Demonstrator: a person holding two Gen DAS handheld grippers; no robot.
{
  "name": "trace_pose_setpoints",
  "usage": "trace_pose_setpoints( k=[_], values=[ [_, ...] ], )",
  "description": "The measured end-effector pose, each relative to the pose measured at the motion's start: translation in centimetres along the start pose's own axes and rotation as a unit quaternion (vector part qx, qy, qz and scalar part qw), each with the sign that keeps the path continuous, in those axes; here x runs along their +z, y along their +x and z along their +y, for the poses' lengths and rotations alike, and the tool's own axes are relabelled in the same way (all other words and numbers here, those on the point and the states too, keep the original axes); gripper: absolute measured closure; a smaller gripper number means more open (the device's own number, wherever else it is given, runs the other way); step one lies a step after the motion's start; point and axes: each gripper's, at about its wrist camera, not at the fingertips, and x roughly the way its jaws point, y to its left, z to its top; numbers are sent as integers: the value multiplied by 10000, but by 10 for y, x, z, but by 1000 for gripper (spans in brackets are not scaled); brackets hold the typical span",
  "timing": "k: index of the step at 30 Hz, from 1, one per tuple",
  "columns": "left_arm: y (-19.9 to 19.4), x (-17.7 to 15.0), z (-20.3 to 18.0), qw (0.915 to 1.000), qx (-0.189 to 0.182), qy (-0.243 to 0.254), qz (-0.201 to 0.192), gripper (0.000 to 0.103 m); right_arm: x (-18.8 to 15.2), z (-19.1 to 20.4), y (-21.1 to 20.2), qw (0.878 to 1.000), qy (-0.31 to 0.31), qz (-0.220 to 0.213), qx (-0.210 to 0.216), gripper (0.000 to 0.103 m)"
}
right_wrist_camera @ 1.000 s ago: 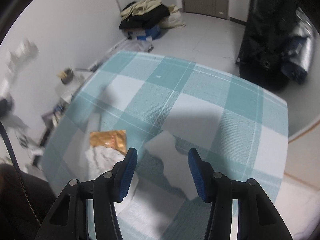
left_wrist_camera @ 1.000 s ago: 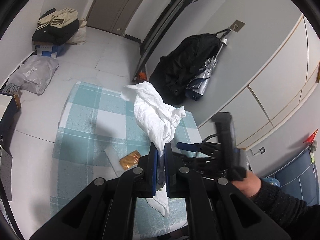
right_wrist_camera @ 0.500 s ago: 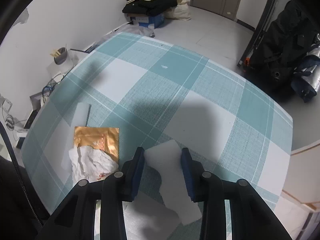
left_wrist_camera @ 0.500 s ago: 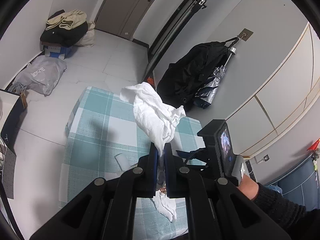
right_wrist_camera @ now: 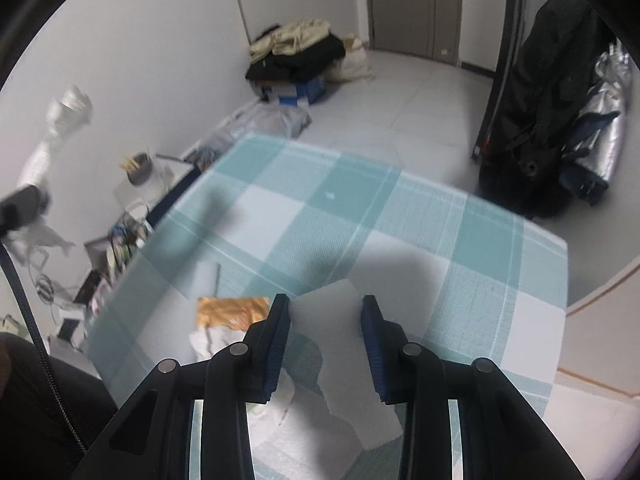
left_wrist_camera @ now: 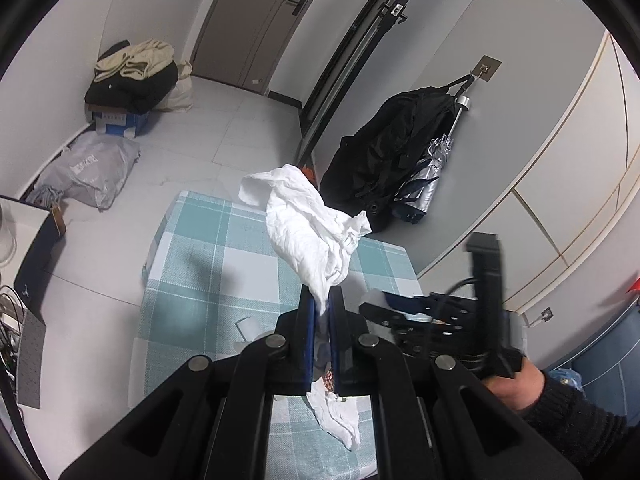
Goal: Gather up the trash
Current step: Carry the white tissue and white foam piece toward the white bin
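A teal-and-white checked tablecloth (left_wrist_camera: pixel 192 276) covers the table. On the floor by the far wall, folded clothes (left_wrist_camera: pixel 134 72) lie piled on a blue box (left_wrist_camera: pixel 120 124), with a grey plastic bag (left_wrist_camera: pixel 86 172) just beside it. A black jacket (left_wrist_camera: pixel 392 152) and a silver folded umbrella (left_wrist_camera: pixel 434 168) hang from a wall hook (left_wrist_camera: pixel 486 70).

Right gripper (right_wrist_camera: pixel 325 322) pads pressed against both sides of a white foam piece (right_wrist_camera: pixel 340 360), above a teal-checked tablecloth (right_wrist_camera: pixel 400 216). Orange wrapper (right_wrist_camera: pixel 230 312) and crumpled white paper (right_wrist_camera: pixel 216 340) lie just left of the fingers. Black bag (right_wrist_camera: pixel 536 112) on the floor beyond.
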Motion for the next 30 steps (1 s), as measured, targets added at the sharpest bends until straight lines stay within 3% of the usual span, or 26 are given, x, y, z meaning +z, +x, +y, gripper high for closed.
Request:
trace_pose_setpoints(
  k=[10,17,30],
  values=[
    [-8,-6,-5,9999,57,-3,-132,101,-21,0,-55,9972,414,-625,-28,69],
    [-10,-15,-15,9998,122,121,-138,101,-58,-4,-89,9891,1104,-964,111,69],
    [-18,-36,-43,9974,224,672,91,101,-88,10,-152,9795,1306,-1525,177,69]
  ],
)
